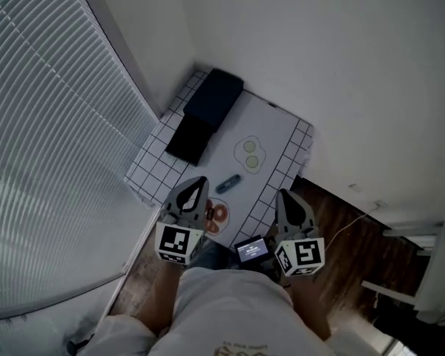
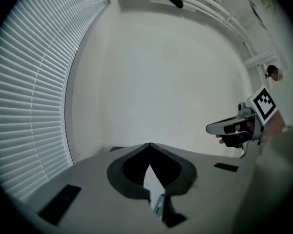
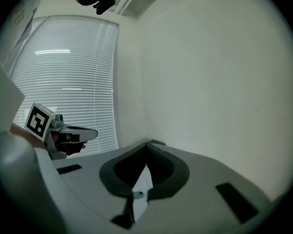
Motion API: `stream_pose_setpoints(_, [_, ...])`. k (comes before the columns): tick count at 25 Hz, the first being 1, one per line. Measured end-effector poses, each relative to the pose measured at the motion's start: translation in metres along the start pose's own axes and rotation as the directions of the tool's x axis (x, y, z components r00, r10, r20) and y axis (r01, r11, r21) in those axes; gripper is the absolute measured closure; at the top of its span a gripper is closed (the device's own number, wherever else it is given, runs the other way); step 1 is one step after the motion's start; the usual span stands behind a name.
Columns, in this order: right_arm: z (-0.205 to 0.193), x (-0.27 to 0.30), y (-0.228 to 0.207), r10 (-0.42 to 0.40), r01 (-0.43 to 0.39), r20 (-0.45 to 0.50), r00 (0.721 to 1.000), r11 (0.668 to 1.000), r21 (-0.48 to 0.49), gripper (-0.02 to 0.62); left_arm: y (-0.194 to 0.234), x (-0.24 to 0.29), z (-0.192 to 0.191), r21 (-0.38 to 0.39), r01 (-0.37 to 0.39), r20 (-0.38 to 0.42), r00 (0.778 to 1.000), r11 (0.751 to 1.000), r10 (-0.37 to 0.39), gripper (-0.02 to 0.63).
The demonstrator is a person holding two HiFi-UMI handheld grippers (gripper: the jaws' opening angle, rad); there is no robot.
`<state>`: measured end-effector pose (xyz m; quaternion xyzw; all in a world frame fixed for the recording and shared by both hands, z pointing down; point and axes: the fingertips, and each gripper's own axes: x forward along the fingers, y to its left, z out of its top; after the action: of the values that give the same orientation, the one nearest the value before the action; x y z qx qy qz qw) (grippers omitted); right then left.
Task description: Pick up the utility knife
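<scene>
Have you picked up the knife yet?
Not yet. Nothing is done so far: the utility knife lies on the table. The left tongs and right tongs are both shut and empty, by the table's near edge. Left to do: reach it, open, grip and lift.
</scene>
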<state>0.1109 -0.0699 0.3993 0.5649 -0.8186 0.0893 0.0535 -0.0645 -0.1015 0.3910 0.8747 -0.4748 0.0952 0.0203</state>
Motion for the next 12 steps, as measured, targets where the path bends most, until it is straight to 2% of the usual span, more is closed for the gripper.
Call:
stream_pose_setpoints(6, [-0.026, 0.025, -0.008, -0.024, 0.025, -0.079, 0.997, 1.0, 0.004, 0.589, 0.003, 0.029, -0.046, -0.001, 0.066, -0.115, 0.991, 0.998, -0.065, 0.599])
stream_pose_setpoints(12, [-0.054, 0.05, -0.01, -0.036, 0.04, -0.147, 0.988, 0.999, 0.021, 0.589, -0.001, 0.052, -0.091, -0.018, 0.141, -0.219, 0.965, 0.99, -0.141, 0.598])
